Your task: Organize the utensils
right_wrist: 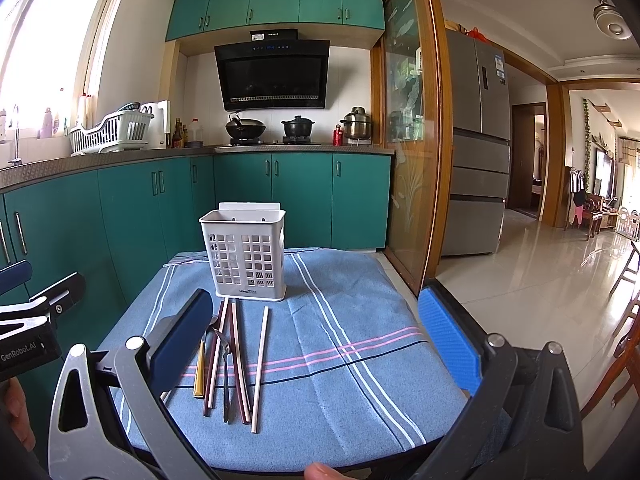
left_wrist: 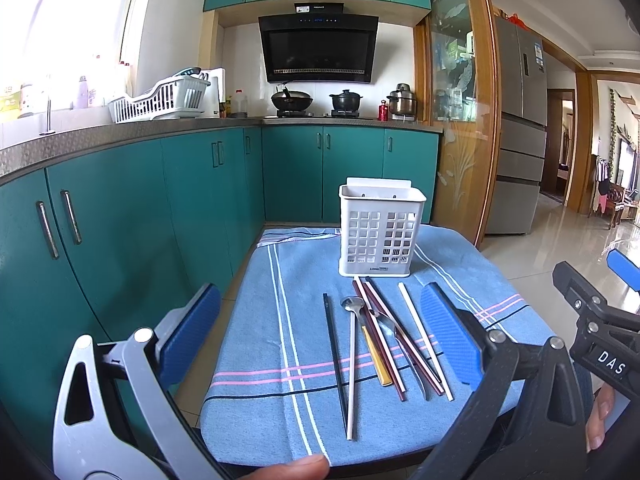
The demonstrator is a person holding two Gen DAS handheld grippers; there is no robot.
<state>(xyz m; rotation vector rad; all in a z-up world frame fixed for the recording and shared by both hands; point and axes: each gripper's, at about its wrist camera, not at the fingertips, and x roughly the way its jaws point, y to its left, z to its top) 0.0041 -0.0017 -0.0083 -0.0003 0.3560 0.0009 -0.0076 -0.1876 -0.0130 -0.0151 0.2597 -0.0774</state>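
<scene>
A white slotted utensil holder [left_wrist: 380, 232] [right_wrist: 244, 252] stands upright at the far side of a blue striped cloth [left_wrist: 272, 320] [right_wrist: 360, 360]. In front of it lie loose utensils: a black chopstick [left_wrist: 334, 352], a white-handled spoon [left_wrist: 352, 360], a yellow-handled piece [left_wrist: 376, 356] [right_wrist: 199, 376], dark red chopsticks [left_wrist: 400, 344] [right_wrist: 240, 368], a steel spoon [left_wrist: 386, 320] [right_wrist: 225, 360] and a white chopstick [left_wrist: 424, 344] [right_wrist: 261, 368]. My left gripper [left_wrist: 320, 292] is open above the pile, holding nothing. My right gripper [right_wrist: 316, 296] is open, empty, to the pile's right.
Teal base cabinets [left_wrist: 120, 220] run along the left and back under a counter with a dish rack [left_wrist: 160, 100] and a stove with a wok [left_wrist: 292, 100]. A glass sliding door [right_wrist: 408, 160] stands right of the table, with tiled floor [right_wrist: 540, 280] and a fridge [right_wrist: 476, 152] beyond.
</scene>
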